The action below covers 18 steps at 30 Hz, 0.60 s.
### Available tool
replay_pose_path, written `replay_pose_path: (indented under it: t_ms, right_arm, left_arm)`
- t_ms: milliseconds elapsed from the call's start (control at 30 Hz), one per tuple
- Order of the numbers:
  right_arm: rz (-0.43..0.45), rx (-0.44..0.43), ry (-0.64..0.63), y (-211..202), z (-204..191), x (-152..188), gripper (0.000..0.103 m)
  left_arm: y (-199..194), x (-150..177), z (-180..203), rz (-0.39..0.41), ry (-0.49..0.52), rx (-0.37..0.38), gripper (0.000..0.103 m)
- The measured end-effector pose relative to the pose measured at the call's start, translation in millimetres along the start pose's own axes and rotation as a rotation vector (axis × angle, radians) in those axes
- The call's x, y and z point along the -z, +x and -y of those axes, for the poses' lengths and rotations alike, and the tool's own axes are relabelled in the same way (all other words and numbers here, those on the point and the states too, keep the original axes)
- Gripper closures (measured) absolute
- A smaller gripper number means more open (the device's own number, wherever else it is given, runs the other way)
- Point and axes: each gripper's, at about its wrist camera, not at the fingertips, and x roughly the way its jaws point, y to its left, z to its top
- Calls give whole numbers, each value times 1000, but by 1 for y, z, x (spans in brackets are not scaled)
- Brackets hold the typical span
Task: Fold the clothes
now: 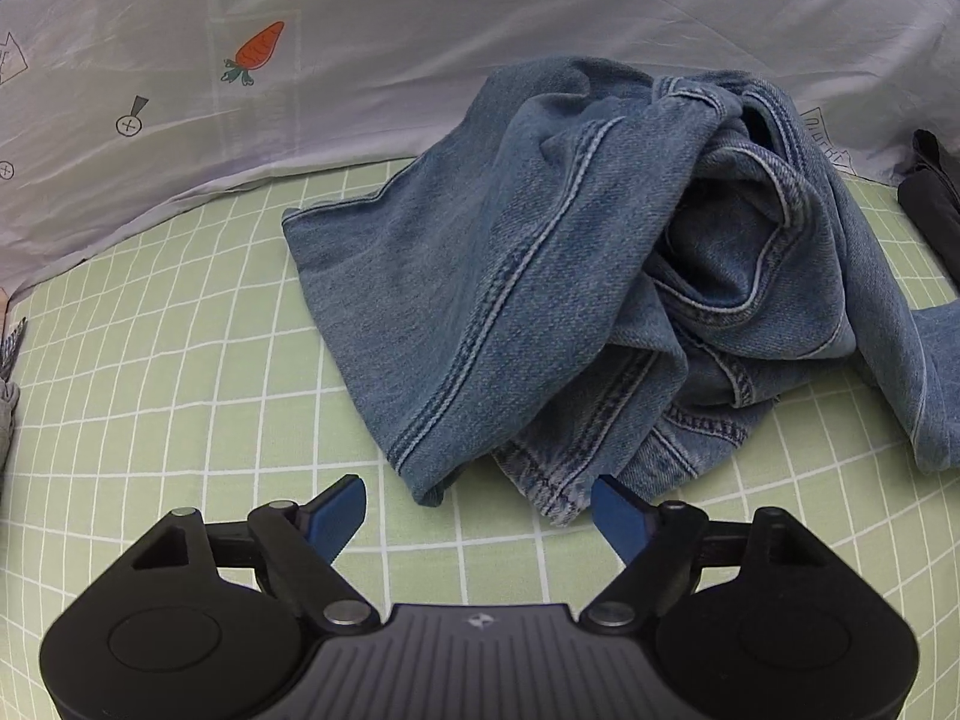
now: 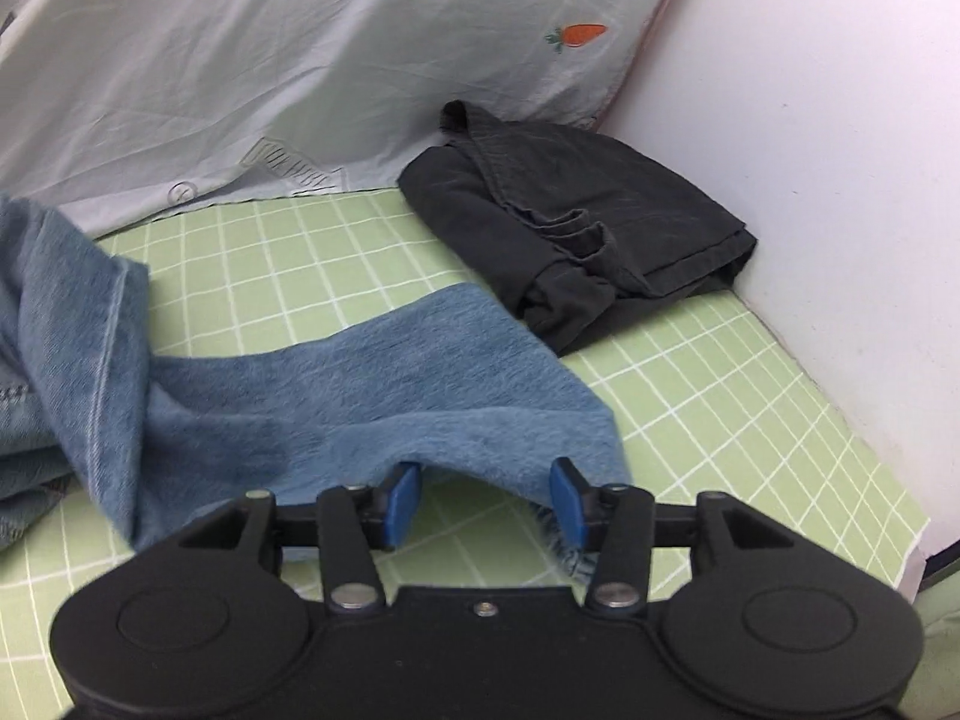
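A pair of blue jeans (image 1: 588, 276) lies crumpled in a heap on the green checked sheet (image 1: 180, 372). My left gripper (image 1: 477, 507) is open, just in front of the heap's near edge, touching nothing. In the right wrist view one jeans leg (image 2: 390, 384) stretches across the sheet toward my right gripper (image 2: 486, 489). That gripper is open, with the leg's hem lying over and between its blue fingertips (image 2: 403, 495).
A folded dark grey garment (image 2: 588, 222) lies at the back right by the white wall (image 2: 810, 150); its edge shows in the left wrist view (image 1: 933, 198). A pale sheet with carrot prints (image 1: 360, 42) hangs behind. Grey fabric (image 1: 7, 420) sits at the left edge.
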Motion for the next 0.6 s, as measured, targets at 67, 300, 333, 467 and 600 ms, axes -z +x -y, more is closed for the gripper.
replay_pose_path:
  t_ms: [67, 300, 333, 467, 600]
  right_arm:
    - [-11, -51, -27, -1, -15, 4, 47]
    - [5, -127, -73, -4, -44, -1, 39]
    - [9, -127, -73, -4, -46, -2, 39]
    - [29, -122, -72, -9, -44, -3, 39]
    - [34, -113, -68, -14, -37, 4, 39]
  left_arm:
    - [3, -9, 0, 17, 6, -11, 30]
    - [17, -28, -5, 69, -17, -83, 94]
    - [16, -28, -7, 77, -34, -90, 96]
    - [5, -19, -21, 122, -67, -141, 97]
    - [-5, -13, -53, 124, -139, -195, 97]
